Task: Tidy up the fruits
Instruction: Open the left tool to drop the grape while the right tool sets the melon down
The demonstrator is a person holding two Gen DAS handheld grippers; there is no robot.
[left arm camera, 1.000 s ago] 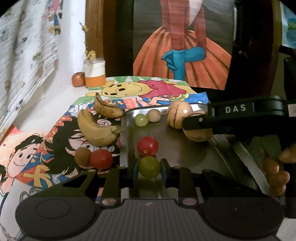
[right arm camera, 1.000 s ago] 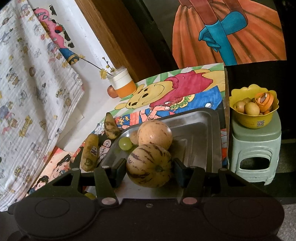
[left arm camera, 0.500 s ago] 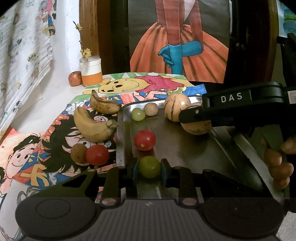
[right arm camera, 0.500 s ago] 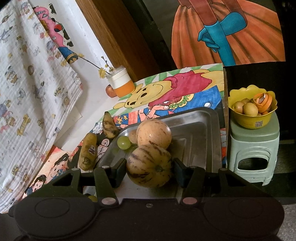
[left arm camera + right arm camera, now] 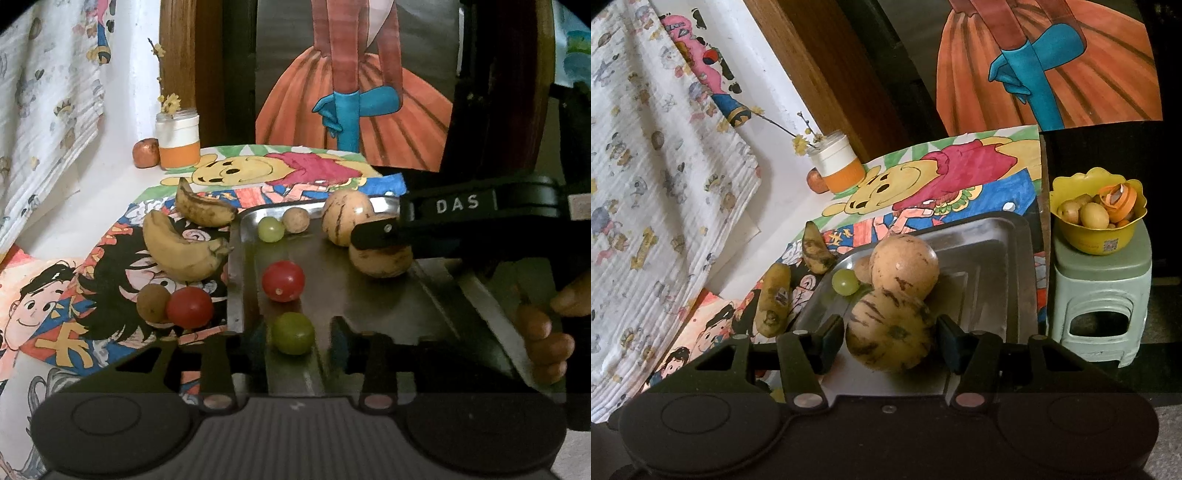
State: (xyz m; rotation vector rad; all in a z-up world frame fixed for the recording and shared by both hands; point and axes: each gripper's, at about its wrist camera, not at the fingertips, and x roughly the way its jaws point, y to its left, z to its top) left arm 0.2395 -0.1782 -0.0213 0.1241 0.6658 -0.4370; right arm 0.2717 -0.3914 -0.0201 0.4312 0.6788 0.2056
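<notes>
A green fruit rests on the metal tray between the pads of my left gripper. Its jaws are opening and both pads stand clear of the fruit. My right gripper holds a striped melon low over the tray, against a tan melon. Its jaws are starting to open, with the pads still at the melon's sides. The tray also holds a red tomato, a green grape and a small brown fruit.
On the cartoon mat left of the tray lie two bananas, a brown fruit and a red tomato. A jar stands at the back. A yellow bowl of fruit sits on a green stool to the right.
The left gripper's jaws have parted from the green fruit, which stays on the tray. The right gripper and its melon have hardly moved.
</notes>
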